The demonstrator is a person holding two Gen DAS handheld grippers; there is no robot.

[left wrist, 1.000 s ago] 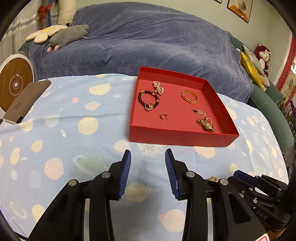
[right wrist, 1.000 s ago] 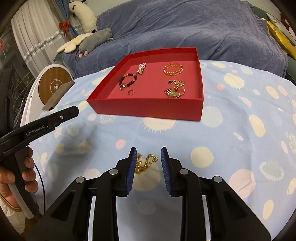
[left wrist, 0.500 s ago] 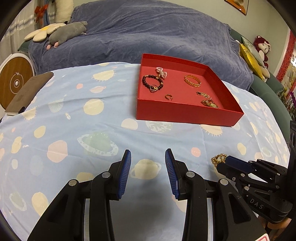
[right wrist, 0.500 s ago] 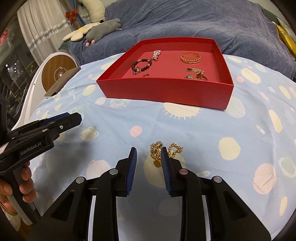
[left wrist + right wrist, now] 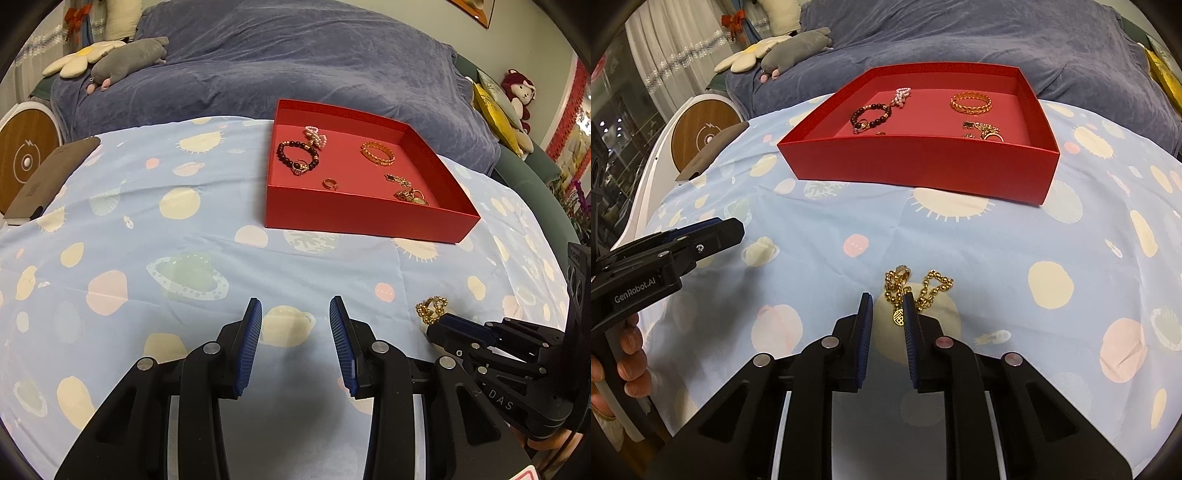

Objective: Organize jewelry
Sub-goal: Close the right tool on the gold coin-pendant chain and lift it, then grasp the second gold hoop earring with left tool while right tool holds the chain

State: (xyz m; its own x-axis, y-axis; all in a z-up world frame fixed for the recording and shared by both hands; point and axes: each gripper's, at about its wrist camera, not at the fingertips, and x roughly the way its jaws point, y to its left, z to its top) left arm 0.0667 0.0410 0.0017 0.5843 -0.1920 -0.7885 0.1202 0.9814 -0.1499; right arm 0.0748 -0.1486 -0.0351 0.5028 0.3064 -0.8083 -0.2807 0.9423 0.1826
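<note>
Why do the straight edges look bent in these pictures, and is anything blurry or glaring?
Left wrist view: the fisheye lens bows the red cardboard tray and leaves black corners; focus is sharp, light soft, no glare. Right wrist view: the same bulge curves the tray's front wall; the gold chain bracelet is crisp on the blue planet-print cloth, with only faint shadow under the right gripper.

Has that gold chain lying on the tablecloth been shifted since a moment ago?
No. The gold chain lies on the same cream spot of the tablecloth as before; only the right hand-held gripper has come nearer, its jaws closing around it.
</note>
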